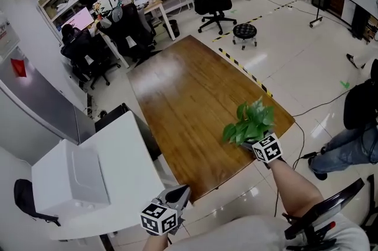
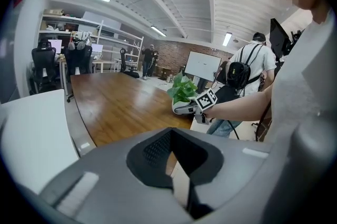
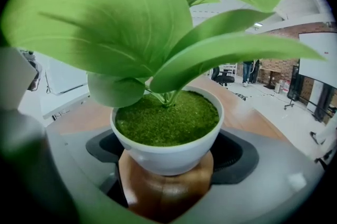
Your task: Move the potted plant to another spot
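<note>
The potted plant [image 1: 251, 120], green leaves in a small white pot [image 3: 167, 133], stands on the near right corner of the wooden table [image 1: 189, 90]. My right gripper [image 1: 248, 140] reaches in from the table's edge with its jaws wide, one on each side of the pot and pressed against it. In the right gripper view [image 3: 166, 159] the pot fills the gap and the leaves hide most of the room. My left gripper [image 1: 182, 192] hangs shut with nothing in it, off the table's near left corner. From the left gripper view [image 2: 176, 165] the plant [image 2: 182, 90] is far across the wood.
A white desk [image 1: 118, 155] with a white box [image 1: 77, 176] stands left of the table. Office chairs [image 1: 212, 5] and a round stool [image 1: 244, 31] are beyond its far end. A person [image 1: 354, 126] sits at the right, cables on the floor nearby.
</note>
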